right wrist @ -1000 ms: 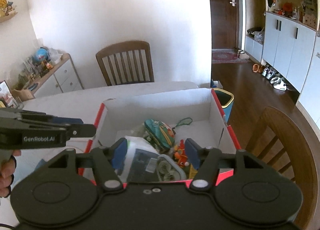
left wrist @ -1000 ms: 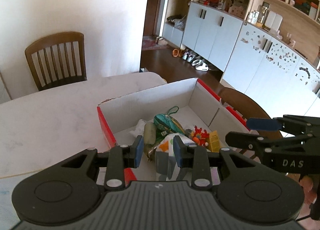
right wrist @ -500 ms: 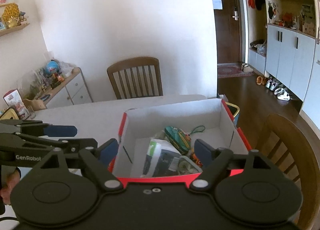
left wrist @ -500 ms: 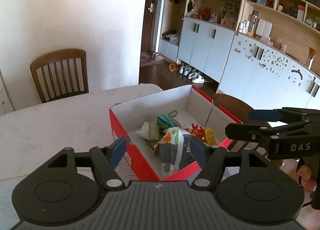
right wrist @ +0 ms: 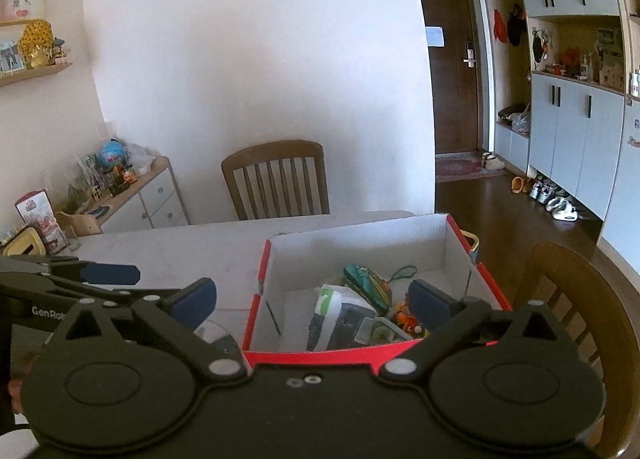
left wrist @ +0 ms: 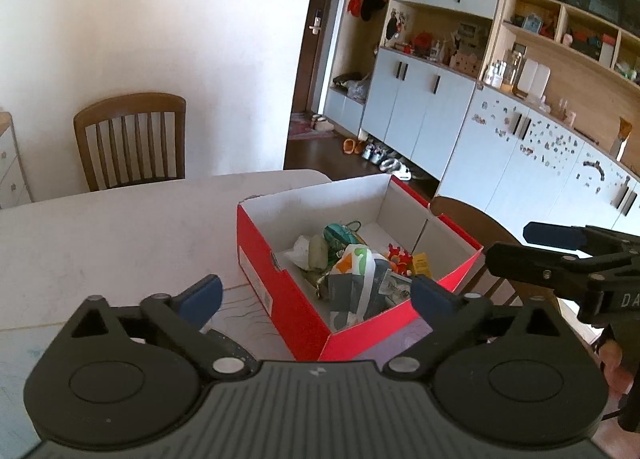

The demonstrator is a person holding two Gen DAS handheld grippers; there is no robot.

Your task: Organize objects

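Observation:
A red shoe box (left wrist: pixel 280 287) with a white inside stands on the white table (left wrist: pixel 100 235); it also shows in the right wrist view (right wrist: pixel 360 355). In it lie a white and green packet (left wrist: pixel 356 279), a teal pouch (left wrist: pixel 338 233), an orange toy (left wrist: pixel 398 255) and other small things. My left gripper (left wrist: pixel 316 295) is open and empty, above and before the box's near corner. My right gripper (right wrist: pixel 316 299) is open and empty, above the box's near edge. The right gripper also shows at the right of the left wrist view (left wrist: pixel 560 247).
A wooden chair (left wrist: pixel 132 139) stands behind the table, another (right wrist: pixel 572 315) at its right side. Blue-grey cabinets (left wrist: pixel 460 119) and shoes on the floor are at the far right. A low sideboard (right wrist: pixel 132 195) with clutter is at the left. A dark round thing lies under my left finger.
Both grippers have pulled back and up from the box. The left gripper has opened from nearly shut to wide; the right has opened wider. The packet stays in the box.

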